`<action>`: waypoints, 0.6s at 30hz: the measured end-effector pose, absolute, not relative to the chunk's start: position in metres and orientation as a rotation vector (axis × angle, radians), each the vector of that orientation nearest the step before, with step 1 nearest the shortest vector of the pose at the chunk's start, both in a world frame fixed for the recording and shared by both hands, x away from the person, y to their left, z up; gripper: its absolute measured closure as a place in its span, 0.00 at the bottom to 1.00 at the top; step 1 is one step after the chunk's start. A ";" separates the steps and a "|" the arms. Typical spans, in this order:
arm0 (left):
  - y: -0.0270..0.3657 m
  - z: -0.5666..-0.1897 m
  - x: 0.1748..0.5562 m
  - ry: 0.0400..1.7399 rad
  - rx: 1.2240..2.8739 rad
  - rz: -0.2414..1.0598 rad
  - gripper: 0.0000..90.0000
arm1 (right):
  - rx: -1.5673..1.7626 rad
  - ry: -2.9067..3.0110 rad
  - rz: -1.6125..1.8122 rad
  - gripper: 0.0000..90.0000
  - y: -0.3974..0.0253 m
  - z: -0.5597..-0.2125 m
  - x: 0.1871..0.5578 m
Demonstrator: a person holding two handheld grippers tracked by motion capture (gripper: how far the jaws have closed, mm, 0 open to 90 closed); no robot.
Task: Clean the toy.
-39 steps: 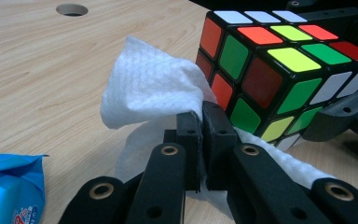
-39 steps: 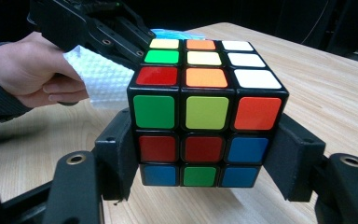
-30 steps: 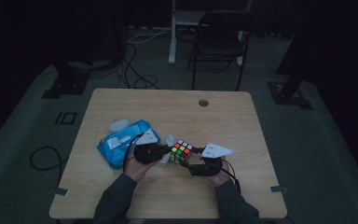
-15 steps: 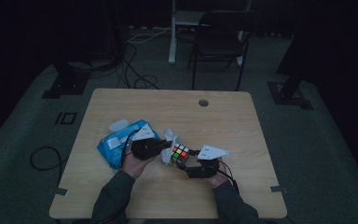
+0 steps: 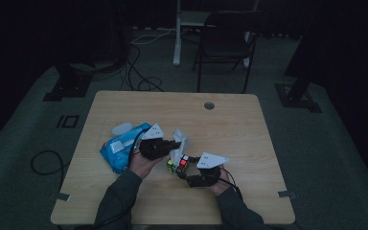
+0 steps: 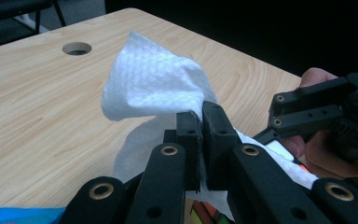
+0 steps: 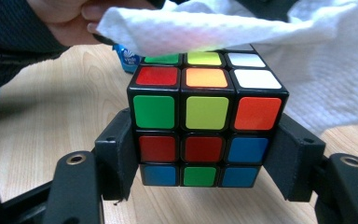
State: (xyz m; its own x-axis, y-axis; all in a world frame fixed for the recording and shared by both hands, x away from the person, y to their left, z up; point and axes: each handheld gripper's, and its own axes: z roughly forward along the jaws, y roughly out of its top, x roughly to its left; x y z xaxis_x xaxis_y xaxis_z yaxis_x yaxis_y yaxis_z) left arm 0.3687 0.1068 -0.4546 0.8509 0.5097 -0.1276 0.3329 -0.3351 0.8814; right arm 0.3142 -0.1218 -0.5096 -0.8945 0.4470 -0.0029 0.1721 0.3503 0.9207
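Note:
My right gripper (image 7: pixel 205 158) is shut on a scrambled puzzle cube (image 7: pixel 207 121), its jaws pressed to the cube's two sides. In the high view the cube (image 5: pixel 178 164) sits just left of the right gripper (image 5: pixel 188 173). A white wipe (image 6: pixel 156 86) is pinched in my left gripper (image 6: pixel 202 135), which is shut on it. The wipe (image 7: pixel 242 32) drapes over the cube's top. From above, the left gripper (image 5: pixel 175 145) holds the wipe (image 5: pixel 178 143) right over the cube.
A blue pack of wipes (image 5: pixel 120 146) lies on the wooden table (image 5: pixel 249 139) to the left of my hands. A round cable hole (image 5: pixel 209 105) is at the far edge. A chair (image 5: pixel 225 43) stands beyond the table.
The left gripper has lifted the wipe and brought it right, over the cube. The cube in the right gripper has shifted slightly toward the near edge.

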 end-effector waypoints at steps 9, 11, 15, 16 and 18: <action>0.103 -0.460 0.374 0.623 1.979 0.171 0.98 | 0.527 2.356 1.548 0.38 -0.121 -0.508 0.312; 0.103 -0.461 0.375 0.619 1.985 0.169 0.97 | 0.530 2.351 1.552 0.38 -0.122 -0.507 0.312; 0.104 -0.461 0.375 0.619 1.987 0.163 0.97 | 0.526 2.347 1.556 0.38 -0.123 -0.505 0.312; 0.105 -0.461 0.376 0.619 1.986 0.160 0.98 | 0.522 2.347 1.556 0.38 -0.123 -0.505 0.311; 0.105 -0.462 0.376 0.620 1.983 0.154 0.97 | 0.517 2.347 1.557 0.38 -0.123 -0.505 0.311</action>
